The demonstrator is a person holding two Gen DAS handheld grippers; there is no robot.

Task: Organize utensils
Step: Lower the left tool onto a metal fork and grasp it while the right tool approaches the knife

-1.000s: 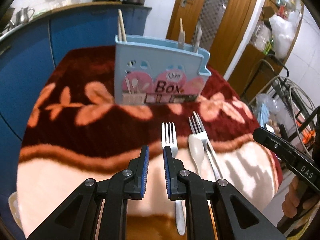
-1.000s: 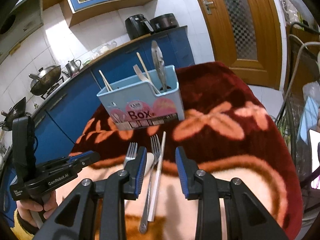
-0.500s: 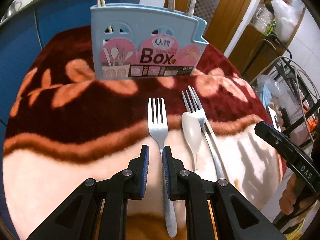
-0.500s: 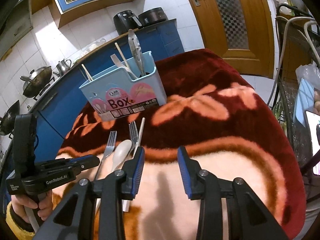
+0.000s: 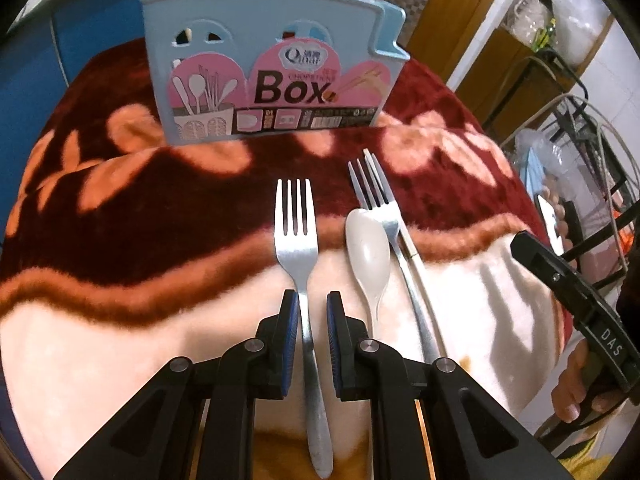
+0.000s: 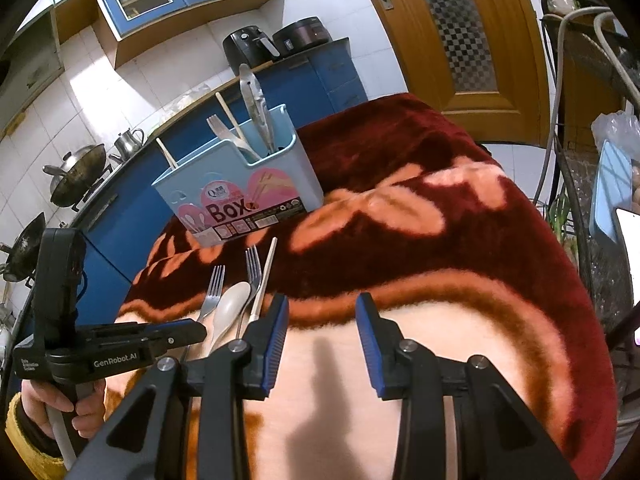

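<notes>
Since the earlier frame the left hand-held gripper (image 5: 307, 308) had dropped closer over the fork (image 5: 297, 236); its narrow jaws straddled the handle w/o pinching it. Fork lay flat on the blanketed table (image 5: 120, 320), long axis front-to-back, tines toward the utensil box (image 5: 272, 64), just left of spoon (image 5: 368, 252). Right hand-held gripper (image 6: 322, 320) had been opening, empty, nearer than the box.

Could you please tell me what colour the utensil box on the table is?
The utensil box is light blue with a pink label, shown best in the left wrist view.
</notes>
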